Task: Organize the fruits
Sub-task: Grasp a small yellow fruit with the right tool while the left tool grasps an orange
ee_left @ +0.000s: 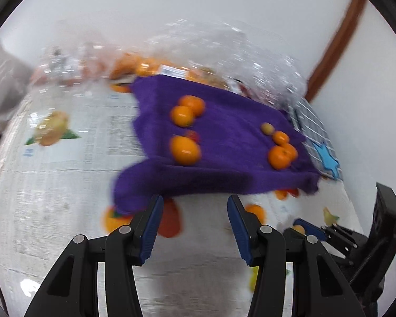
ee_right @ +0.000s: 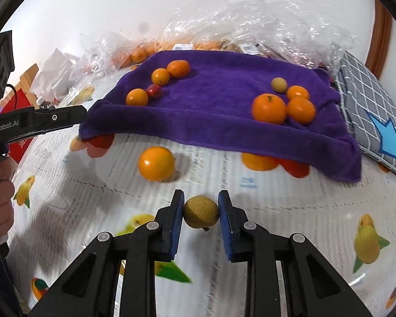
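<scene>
A purple towel [ee_right: 224,111] lies on the fruit-print tablecloth; it also shows in the left wrist view [ee_left: 224,142]. On its left are three oranges [ee_right: 136,97] and a small red fruit [ee_right: 154,91]. On its right are three oranges [ee_right: 268,108] and a small yellow-green fruit [ee_right: 279,84]. A loose orange [ee_right: 156,163] sits on the cloth in front of the towel. My right gripper [ee_right: 201,211] is shut on a yellow-green fruit [ee_right: 201,211] just above the cloth. My left gripper [ee_left: 195,224] is open and empty, short of the towel's front edge.
Clear plastic bags with more oranges [ee_right: 137,54] lie behind the towel by the white wall. A grey checked cloth with a blue star [ee_right: 377,121] lies right of the towel. Crumpled paper and a red box [ee_right: 21,105] are at far left.
</scene>
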